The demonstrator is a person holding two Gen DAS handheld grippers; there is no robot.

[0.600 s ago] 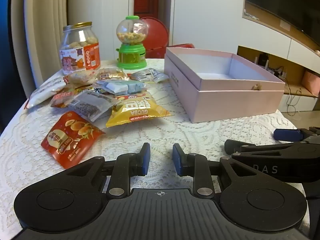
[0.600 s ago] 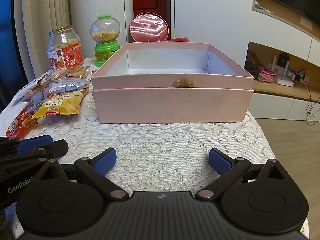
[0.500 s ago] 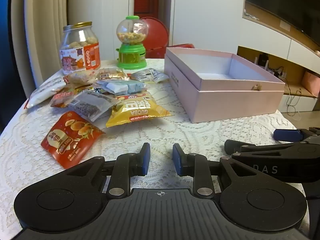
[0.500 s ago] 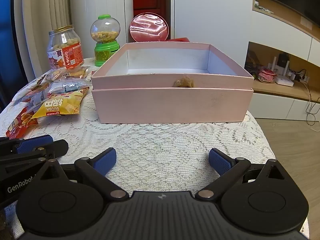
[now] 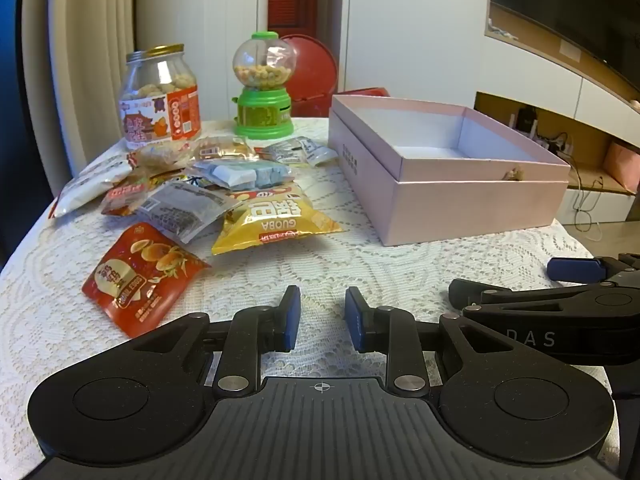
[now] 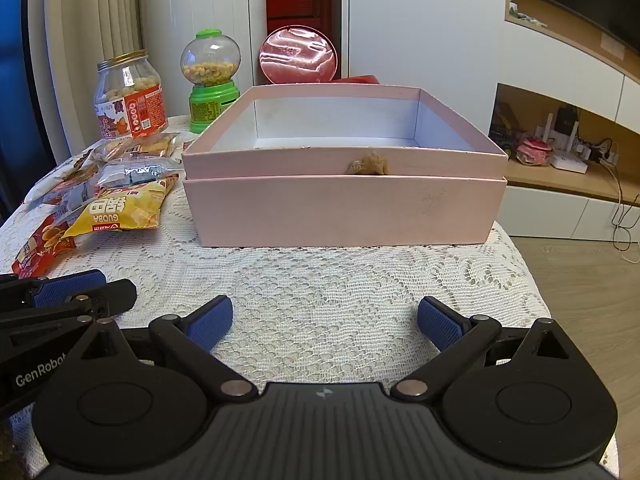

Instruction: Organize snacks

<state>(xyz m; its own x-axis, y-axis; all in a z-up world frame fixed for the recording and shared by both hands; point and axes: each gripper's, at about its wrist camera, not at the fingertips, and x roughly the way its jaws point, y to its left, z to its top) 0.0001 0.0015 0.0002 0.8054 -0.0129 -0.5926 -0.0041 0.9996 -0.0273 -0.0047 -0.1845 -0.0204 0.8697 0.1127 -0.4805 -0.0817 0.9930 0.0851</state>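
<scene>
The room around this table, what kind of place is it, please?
Most likely a living room in a home. A dark TV screen hangs above a low white cabinet holding a router and cables, a curtain hangs on the left, and the table wears a lace cloth.

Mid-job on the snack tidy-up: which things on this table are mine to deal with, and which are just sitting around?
For the job:
- red packet
- yellow packet
- grey packet
- blue packet
- pink box, open

Probably just lying about:
- glass jar
- green candy dispenser
- red round tin behind the box
- lace tablecloth
</scene>
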